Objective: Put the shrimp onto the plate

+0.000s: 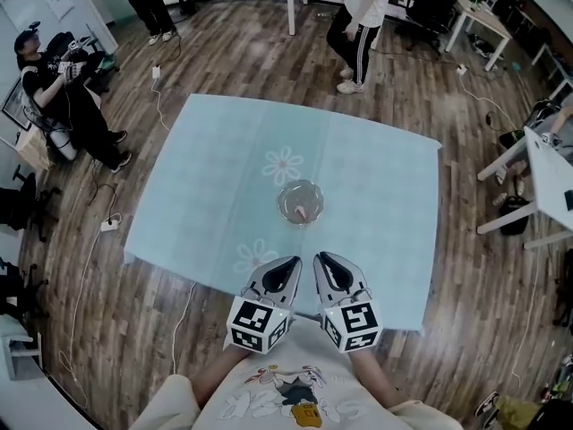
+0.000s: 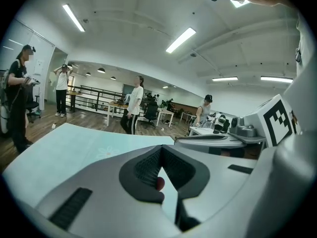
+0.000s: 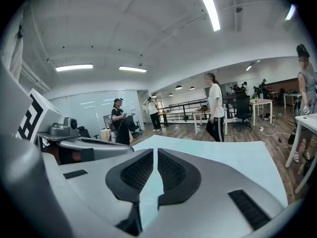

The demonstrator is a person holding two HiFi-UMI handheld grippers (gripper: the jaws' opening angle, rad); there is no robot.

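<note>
The task is judged to be finished, or all but finished. In the head view a small pink shrimp (image 1: 302,211) is seen lying inside the clear round glass plate (image 1: 280,195). The plate stands near the middle of the tabletop (image 1: 215,177), which is covered by a pale teal cloth printed with white flowers. No other shrimp can be made out on the cloth, so nothing appears to be left to carry.

The left hand-held gripper (image 1: 288,267) and the right hand-held gripper (image 1: 324,265) are held side by side over the near edge of the tabletop, close to the person's body. The plate and the shrimp lie ahead of both tips, well apart from them and roughly on the line between the two.

In the left gripper view the left hand-held gripper (image 2: 160,148) is clenched, its tips meeting. A small reddish patch shows in the gap below the tips. It may be the shrimp on the plate seen beyond the jaws, but what it is cannot be told. In the right gripper view the right hand-held gripper (image 3: 155,151) is likewise closed to a narrow slit, with nothing grasped and only teal cloth seen through it.
</note>
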